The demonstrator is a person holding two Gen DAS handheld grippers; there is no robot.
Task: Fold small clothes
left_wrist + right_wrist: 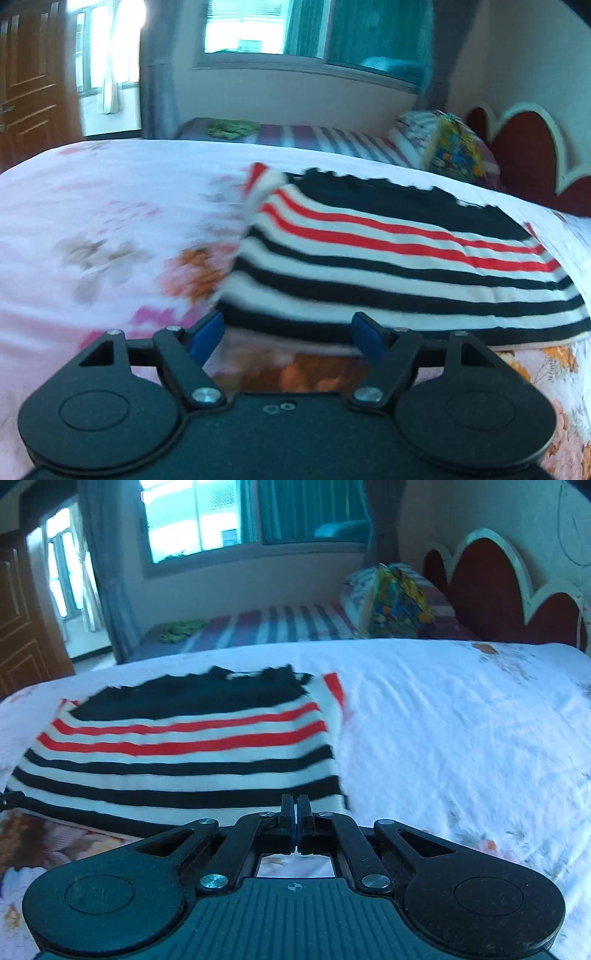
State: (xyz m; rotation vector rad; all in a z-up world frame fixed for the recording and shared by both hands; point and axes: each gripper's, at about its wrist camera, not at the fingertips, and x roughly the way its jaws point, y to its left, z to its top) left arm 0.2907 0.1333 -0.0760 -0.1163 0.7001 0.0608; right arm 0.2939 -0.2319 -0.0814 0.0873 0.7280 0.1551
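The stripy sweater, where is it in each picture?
Left wrist view: the stripy sweater fills the middle and right, just beyond the open left gripper.
Right wrist view: the sweater lies left of centre.
Shared landmark: the red scalloped headboard, far right.

The left gripper (288, 334) fills the lower part of its frame, black body along the bottom edge, two round hubs at lower left and lower right, linkage arms angling inward and up. Its jaws stand wide apart, the blue pads (207, 332) tilted outward near the lower middle of the frame, with nothing pressed between them. It points forward and downward.

The right gripper (295, 812) likewise occupies the lower part of its frame, ribbed black body at bottom centre, a round hub on either side. Its two fingers (286, 810) stand upright and pressed together at lower centre, jaws fully closed, only a thin blue seam showing between them; whether anything is caught there cannot be told
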